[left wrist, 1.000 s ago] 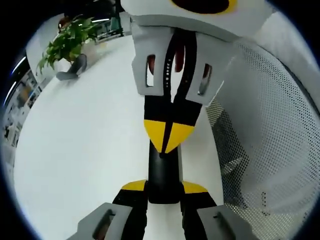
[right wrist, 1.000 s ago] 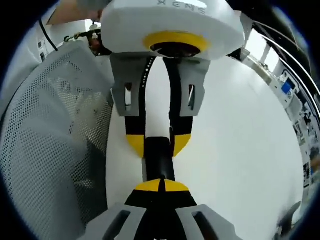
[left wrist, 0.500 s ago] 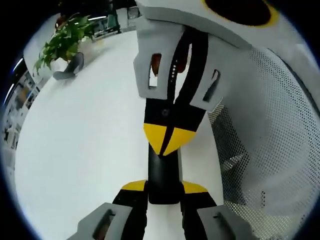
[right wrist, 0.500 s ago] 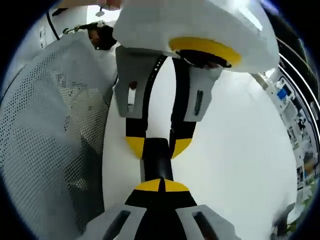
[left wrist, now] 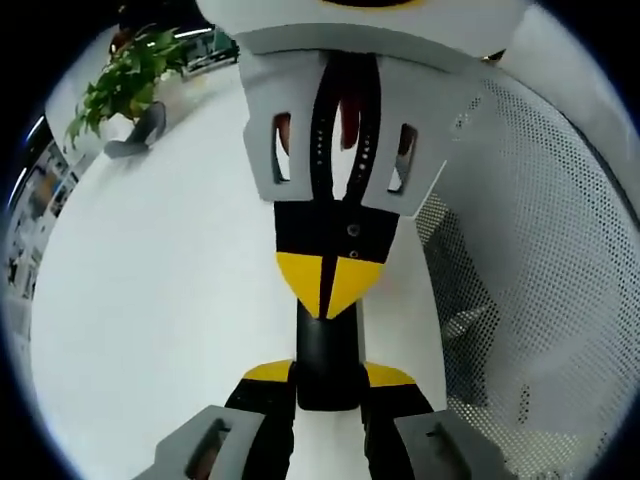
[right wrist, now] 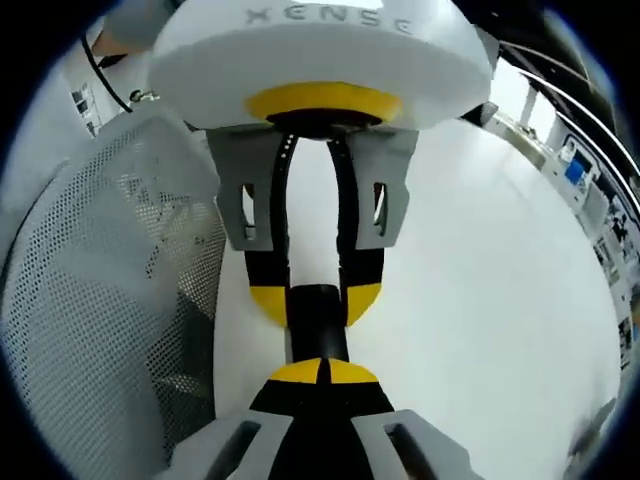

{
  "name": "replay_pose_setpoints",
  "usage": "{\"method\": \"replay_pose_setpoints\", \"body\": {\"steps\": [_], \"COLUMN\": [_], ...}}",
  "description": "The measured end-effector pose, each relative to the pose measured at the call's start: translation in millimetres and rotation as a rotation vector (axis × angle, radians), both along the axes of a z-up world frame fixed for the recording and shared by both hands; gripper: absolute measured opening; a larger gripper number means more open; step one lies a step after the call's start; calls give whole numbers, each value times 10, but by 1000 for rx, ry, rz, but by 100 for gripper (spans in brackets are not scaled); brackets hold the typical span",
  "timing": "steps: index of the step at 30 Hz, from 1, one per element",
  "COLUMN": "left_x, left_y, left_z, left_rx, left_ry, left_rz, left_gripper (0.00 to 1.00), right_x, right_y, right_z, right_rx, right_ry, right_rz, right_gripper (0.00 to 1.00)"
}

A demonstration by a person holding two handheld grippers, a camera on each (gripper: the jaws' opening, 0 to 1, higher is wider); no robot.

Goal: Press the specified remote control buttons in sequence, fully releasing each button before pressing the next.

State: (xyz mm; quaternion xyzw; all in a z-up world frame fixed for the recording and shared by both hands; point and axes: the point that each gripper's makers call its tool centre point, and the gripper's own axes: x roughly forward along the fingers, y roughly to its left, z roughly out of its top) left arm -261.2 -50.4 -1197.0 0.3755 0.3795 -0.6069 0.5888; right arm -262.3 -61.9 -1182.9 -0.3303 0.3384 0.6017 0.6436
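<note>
A slim black remote control (left wrist: 327, 345) lies lengthwise between the yellow-tipped jaws of my left gripper (left wrist: 327, 376), which is shut on its near end. My right gripper (left wrist: 328, 285) comes in from the top of the left gripper view. It is shut, and its joined yellow tips rest on the remote's far end. In the right gripper view my right gripper (right wrist: 325, 372) has its tips closed against the remote control (right wrist: 318, 322). Opposite it, the left gripper (right wrist: 317, 300) clamps the remote from both sides. The buttons are hidden.
Below lies a white table (left wrist: 160, 300). A white mesh surface (left wrist: 540, 250) stands close along one side, seen again as the mesh surface (right wrist: 100, 300). A green plant (left wrist: 125, 85) and a grey object (left wrist: 140, 135) sit at the far table edge.
The right gripper has rolled from a tilted stance to straight in line with the remote, its tips staying on the remote's end. The left gripper's hold is unchanged.
</note>
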Motion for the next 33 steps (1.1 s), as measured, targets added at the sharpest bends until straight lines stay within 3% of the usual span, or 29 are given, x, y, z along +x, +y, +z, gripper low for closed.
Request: {"method": "replay_pose_setpoints", "body": {"steps": [9,15,18,22,25,29,33], "left_x": [0,4,5,-1,0,-8,-7], "left_y": [4,3,3,-10,-15,-4,-5], "left_z": [-4,-3,-4,3,14,11,17], "left_rx": [-2,-16,-27,-10,9,17,12], "left_ry": [-4,-5,-6,-15,-8,-15,-13], "left_rz": [12,19,27,10,10,17,39], "left_gripper": [24,24,24,24,24,24,24], "right_x": [2,4,8,-38,-71,-40,-20], "right_y": [61,43,42,57,65,15,-75], "right_z": [-15,-10,9,20,16,14,-6], "right_rx": [-35,21,74,91,92,124,140], "right_ry": [-10,-48,-35,-32,-41,-10,-18], "right_rz": [-12,-35,-67,-73,-52,-137,-146], "right_gripper": [0,0,0,1,5,12,19]}}
